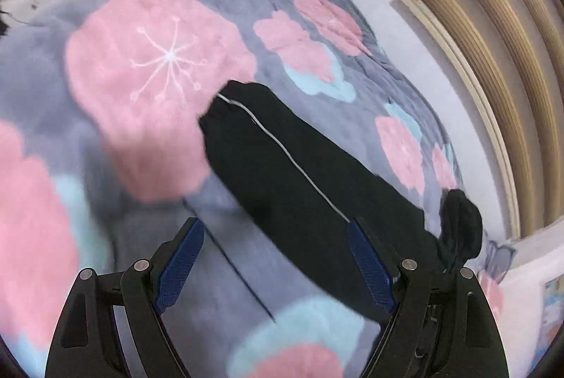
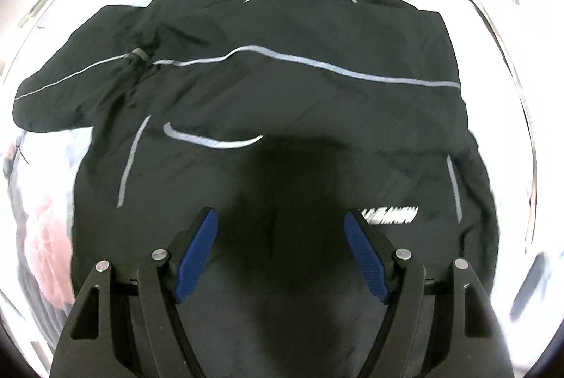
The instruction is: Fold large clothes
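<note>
One black hooded jacket lies spread flat on one bed, which is covered by a grey blanket printed with pink and pale blue flowers. In the left wrist view, going from left to right, several pink blooms cross the blanket, the largest carrying a thin white starburst line pattern. One jacket sleeve stretches diagonally over the blanket, its cuff toward the big bloom and one thin silver piping line running along its length. At the far right a dark bunched part of the garment sits near the bed's edge, and beyond it stand a pale wall and curved wooden mouldings.

The left gripper hangs above the blanket just beside the sleeve; its two blue pads stand wide apart with nothing between them.

In the right wrist view the jacket fills the frame, hood at the top. From left to right: one sleeve folded in over the body with a cinched cuff, one long silver stripe crossing the chest, shorter silver accents below and near the shoulders, and one white printed logo low on the right. The surroundings are washed out by glare.

The right gripper hovers over the jacket's lower middle, both blue pads spread wide, gripping nothing.
</note>
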Demonstrator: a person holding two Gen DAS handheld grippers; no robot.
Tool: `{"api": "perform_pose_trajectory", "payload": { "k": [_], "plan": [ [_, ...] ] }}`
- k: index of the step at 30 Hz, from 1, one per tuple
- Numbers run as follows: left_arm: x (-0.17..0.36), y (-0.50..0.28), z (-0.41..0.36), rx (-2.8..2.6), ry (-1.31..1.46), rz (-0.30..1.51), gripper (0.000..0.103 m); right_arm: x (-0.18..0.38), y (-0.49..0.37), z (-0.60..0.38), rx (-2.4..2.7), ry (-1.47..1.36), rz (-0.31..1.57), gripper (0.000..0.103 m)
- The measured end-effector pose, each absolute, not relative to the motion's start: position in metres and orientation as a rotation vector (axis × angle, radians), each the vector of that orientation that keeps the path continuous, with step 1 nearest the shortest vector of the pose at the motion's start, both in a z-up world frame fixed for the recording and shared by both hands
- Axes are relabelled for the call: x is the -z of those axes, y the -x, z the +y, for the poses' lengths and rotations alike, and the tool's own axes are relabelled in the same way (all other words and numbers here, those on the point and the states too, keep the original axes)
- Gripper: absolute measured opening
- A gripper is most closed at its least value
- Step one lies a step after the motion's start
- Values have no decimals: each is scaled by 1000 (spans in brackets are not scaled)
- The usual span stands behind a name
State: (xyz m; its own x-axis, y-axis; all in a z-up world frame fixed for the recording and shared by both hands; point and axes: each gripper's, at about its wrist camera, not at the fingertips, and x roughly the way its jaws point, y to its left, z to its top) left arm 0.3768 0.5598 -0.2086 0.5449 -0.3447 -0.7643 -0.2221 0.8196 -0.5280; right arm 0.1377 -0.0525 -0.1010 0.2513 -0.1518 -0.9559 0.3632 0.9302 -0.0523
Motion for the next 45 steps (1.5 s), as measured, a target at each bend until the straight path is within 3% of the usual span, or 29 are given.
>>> {"api": "perform_pose_trajectory", "payload": {
  "k": [7, 15, 16, 17, 18, 19, 20, 26, 34, 40, 45],
  "plan": [
    [260, -441, 576, 99, 688, 1044, 85, 98, -115, -3, 388, -163, 1317, 78],
    [293, -463, 579, 112, 743, 1045, 84, 96, -109, 4, 405, -114, 1349, 78],
    [293, -464, 577, 123, 737, 1034, 80, 97, -110, 5, 399, -110, 1351, 78],
    [293, -465, 575, 133, 725, 1026, 59, 98, -110, 5, 393, -108, 1351, 78],
    [290, -466, 572, 140, 701, 1023, 48, 99, -112, 6, 385, -102, 1350, 78],
    [285, -465, 569, 145, 676, 1006, 29, 100, -113, 8, 373, -90, 1349, 78],
    [278, -464, 567, 163, 667, 991, 21, 101, -115, 9, 364, -82, 1348, 78],
    [200, -427, 528, 260, 526, 847, 18, 98, -124, 8, 277, -55, 1343, 78],
    [110, -350, 384, 469, 354, 722, 17, 81, -119, -30, 187, -30, 1305, 78],
    [101, -318, 241, 623, 220, 766, 17, 70, -105, -85, 198, -81, 1270, 78],
    [136, -289, 126, 744, 158, 887, 17, 70, -98, -124, 209, -92, 1259, 78]
  ]
}}
